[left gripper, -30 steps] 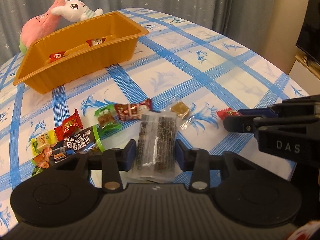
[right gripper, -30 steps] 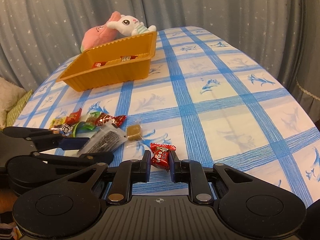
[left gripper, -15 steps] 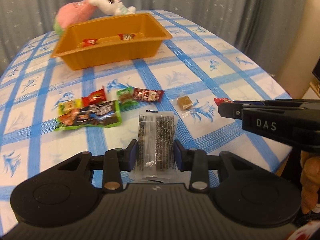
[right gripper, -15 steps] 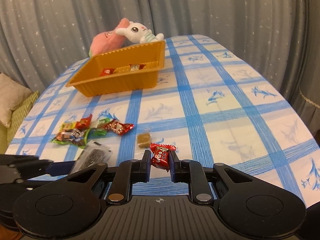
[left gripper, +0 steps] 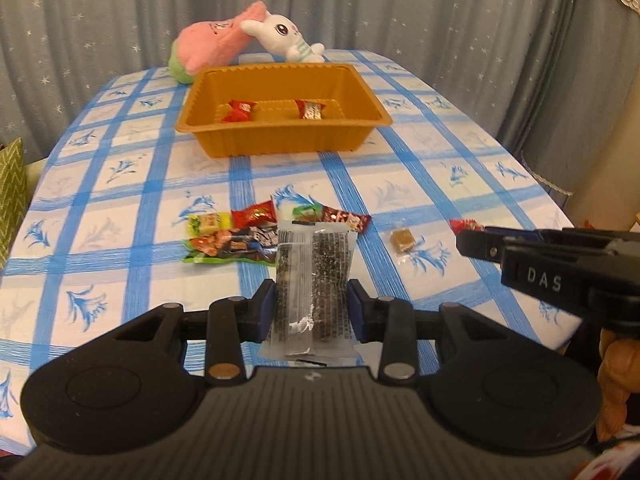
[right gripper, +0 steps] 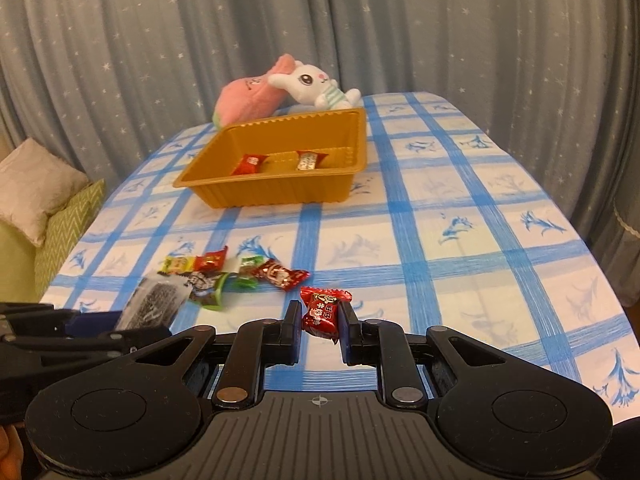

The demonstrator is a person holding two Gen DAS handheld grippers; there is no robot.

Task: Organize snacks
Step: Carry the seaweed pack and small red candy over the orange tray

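My left gripper (left gripper: pixel 312 312) is shut on a clear packet of dark sesame bars (left gripper: pixel 312 280), held above the table's near edge. My right gripper (right gripper: pixel 320 330) is shut on a red wrapped candy (right gripper: pixel 322 310), also lifted. The orange tray (left gripper: pixel 280 142) stands at the far middle with two candies (left gripper: pixel 240 110) inside; it also shows in the right wrist view (right gripper: pixel 276 192). Several loose snacks (left gripper: pixel 256 236) lie between me and the tray, and a small brown caramel (left gripper: pixel 402 239) lies to their right. The right gripper shows in the left view (left gripper: pixel 472 242).
A pink plush and a white bunny plush (left gripper: pixel 240 40) lie behind the tray. The blue-checked tablecloth (left gripper: pixel 420 168) covers the table. Grey curtains hang behind. A green cushion and a pillow (right gripper: pixel 40 188) sit off the table's left side.
Both grippers have lifted and drawn back with their snacks; the table and tray now look farther away and lower. The left view has swung to face the tray squarely.
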